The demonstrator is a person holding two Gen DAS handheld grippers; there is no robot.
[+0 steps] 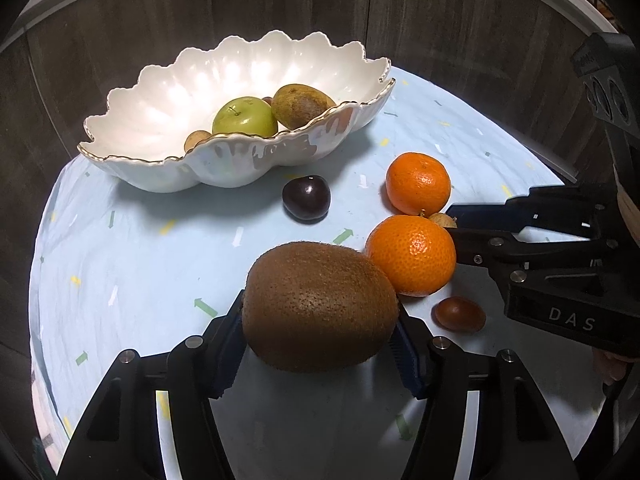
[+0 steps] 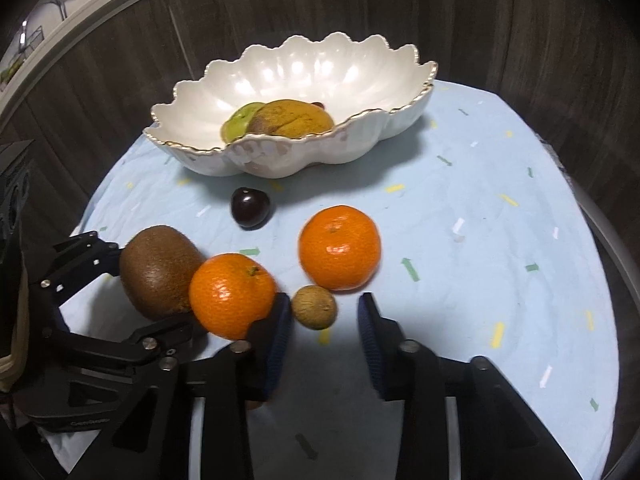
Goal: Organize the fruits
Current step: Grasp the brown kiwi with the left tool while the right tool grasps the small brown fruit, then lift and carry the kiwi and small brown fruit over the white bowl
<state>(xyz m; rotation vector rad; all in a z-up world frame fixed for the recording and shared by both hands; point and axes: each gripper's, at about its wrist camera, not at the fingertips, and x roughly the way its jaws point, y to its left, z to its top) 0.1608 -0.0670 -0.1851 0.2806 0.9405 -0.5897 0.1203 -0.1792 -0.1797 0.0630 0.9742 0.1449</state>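
Kiwi (image 1: pixel 320 306) clamped in left gripper (image 1: pixel 320 344) — right gripper (image 2: pixel 325 320) released beside 2 tangerines (image 2: pixel 340 248).

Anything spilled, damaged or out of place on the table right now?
Nothing stands out. The shell bowl sits upright with fruit inside; loose fruit on the cloth looks intact. The left gripper holds a kiwi; the right gripper is open.
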